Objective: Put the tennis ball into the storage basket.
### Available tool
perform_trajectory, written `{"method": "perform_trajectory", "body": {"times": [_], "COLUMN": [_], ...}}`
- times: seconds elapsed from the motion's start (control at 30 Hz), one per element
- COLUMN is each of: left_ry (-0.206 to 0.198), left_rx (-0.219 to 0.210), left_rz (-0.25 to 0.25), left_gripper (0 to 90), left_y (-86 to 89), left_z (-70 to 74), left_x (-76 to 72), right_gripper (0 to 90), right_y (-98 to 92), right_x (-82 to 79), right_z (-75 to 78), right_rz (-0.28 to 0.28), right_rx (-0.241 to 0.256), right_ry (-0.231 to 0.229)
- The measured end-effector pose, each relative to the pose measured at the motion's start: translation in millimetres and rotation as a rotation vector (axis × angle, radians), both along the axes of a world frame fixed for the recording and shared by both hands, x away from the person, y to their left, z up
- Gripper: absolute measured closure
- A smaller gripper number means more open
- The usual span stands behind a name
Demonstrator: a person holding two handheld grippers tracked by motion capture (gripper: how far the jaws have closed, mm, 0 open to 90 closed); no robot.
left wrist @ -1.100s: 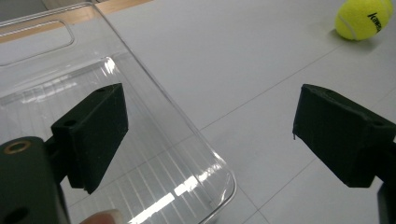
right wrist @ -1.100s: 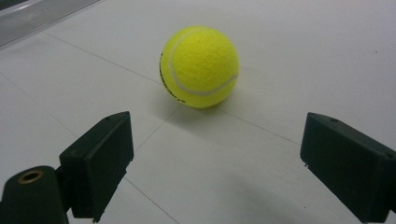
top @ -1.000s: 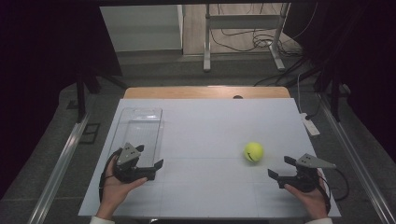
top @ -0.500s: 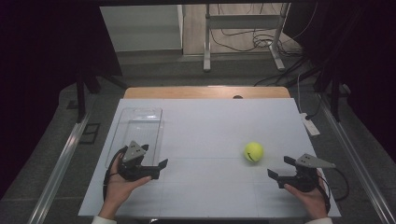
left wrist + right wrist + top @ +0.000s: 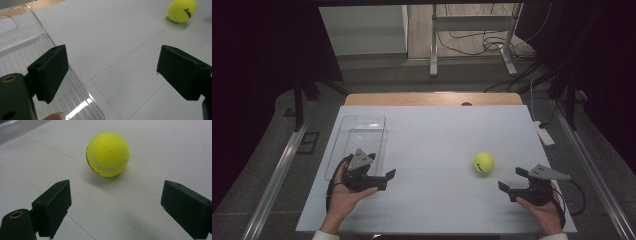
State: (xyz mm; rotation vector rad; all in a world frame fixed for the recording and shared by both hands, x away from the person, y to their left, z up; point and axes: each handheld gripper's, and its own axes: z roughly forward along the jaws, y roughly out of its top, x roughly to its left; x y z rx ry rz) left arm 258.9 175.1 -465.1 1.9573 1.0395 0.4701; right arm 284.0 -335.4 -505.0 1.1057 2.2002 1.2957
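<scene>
A yellow tennis ball [image 5: 483,162] lies on the white table top [image 5: 437,135], right of the middle. My right gripper [image 5: 511,179] is open a short way in front and to the right of it, jaws facing the ball [image 5: 108,154]. Its jaws [image 5: 115,210] stand wide apart with nothing between them. My left gripper [image 5: 382,167] is open at the near right corner of a clear plastic tray [image 5: 362,132]. In the left gripper view, the left gripper [image 5: 116,72] has one jaw over the tray's edge [image 5: 22,42], and the ball [image 5: 182,10] lies far off at the upper right.
A white power strip [image 5: 544,134] lies at the table's right edge. A wooden strip [image 5: 432,99] runs along the far edge, with a metal stand [image 5: 472,22] and cables on the floor beyond. Dark curtains flank both sides.
My left gripper has shifted a little to the right along the tray's near corner. The right gripper and the ball have stayed put.
</scene>
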Motion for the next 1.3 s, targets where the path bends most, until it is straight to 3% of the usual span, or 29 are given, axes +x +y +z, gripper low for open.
{"method": "perform_trajectory", "body": {"times": [1.3], "left_ry": [-0.006], "left_rx": [0.014], "left_rz": [-0.059], "left_gripper": [10.6], "left_y": [-29.5], "left_z": [9.4], "left_x": [16.7], "right_gripper": [9.6], "right_y": [-1.2], "right_x": [0.0], "right_z": [-1.3], "right_rz": [0.000], "right_rx": [-0.006], "right_ry": [0.002]}}
